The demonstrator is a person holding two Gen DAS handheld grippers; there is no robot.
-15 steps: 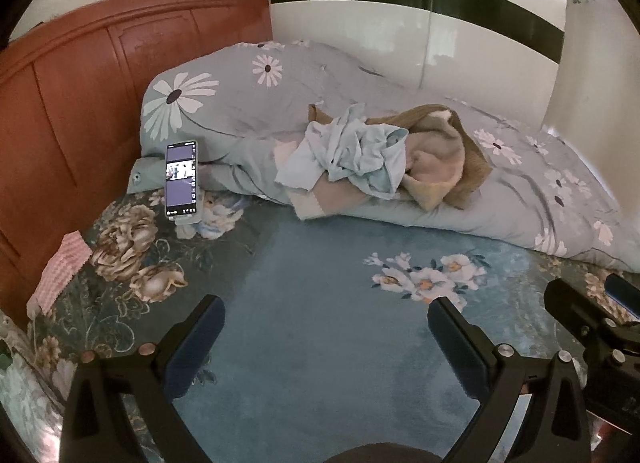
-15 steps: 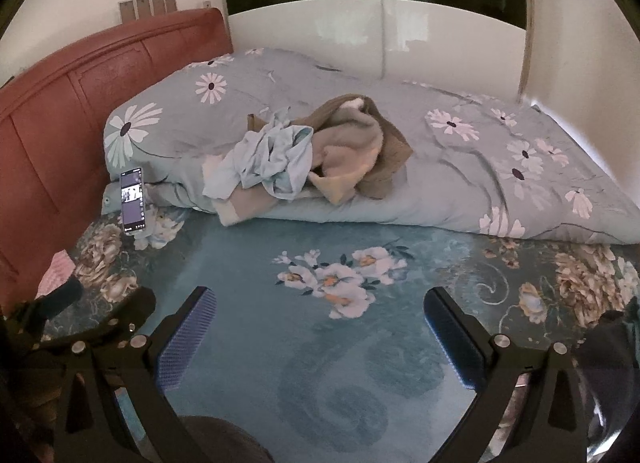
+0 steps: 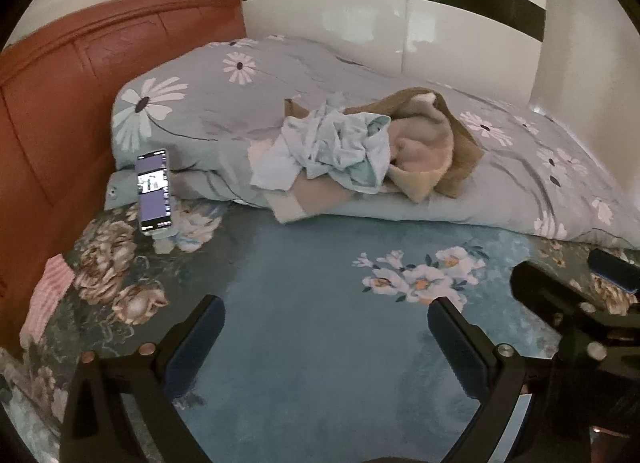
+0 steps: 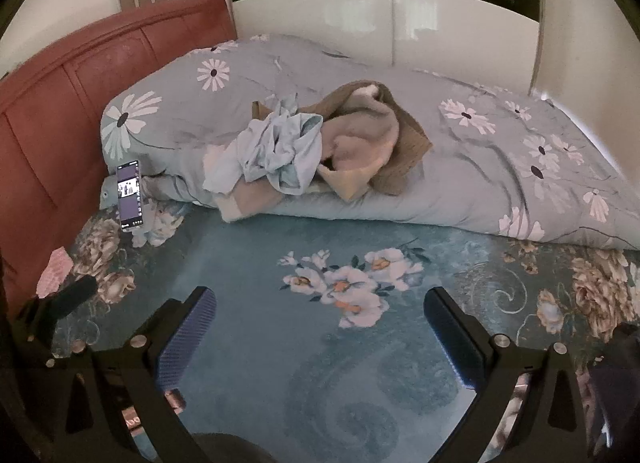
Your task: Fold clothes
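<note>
Left claw (image 3: 326,337): spread wide, empty, above blue bedspread (image 3: 320,343). Right claw (image 4: 320,327): spread wide, empty. Clothes (image 3: 360,155): crumpled heap on folded quilt (image 3: 520,167), well apart from both, long axis running left-right; direction indeterminate.

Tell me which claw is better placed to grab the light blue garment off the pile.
Left, probably, by a narrow margin. The light blue garment lies at the pile's left end, nearest the left claw. The right claw faces more of the tan blanket. Both claws are open and empty.
</note>
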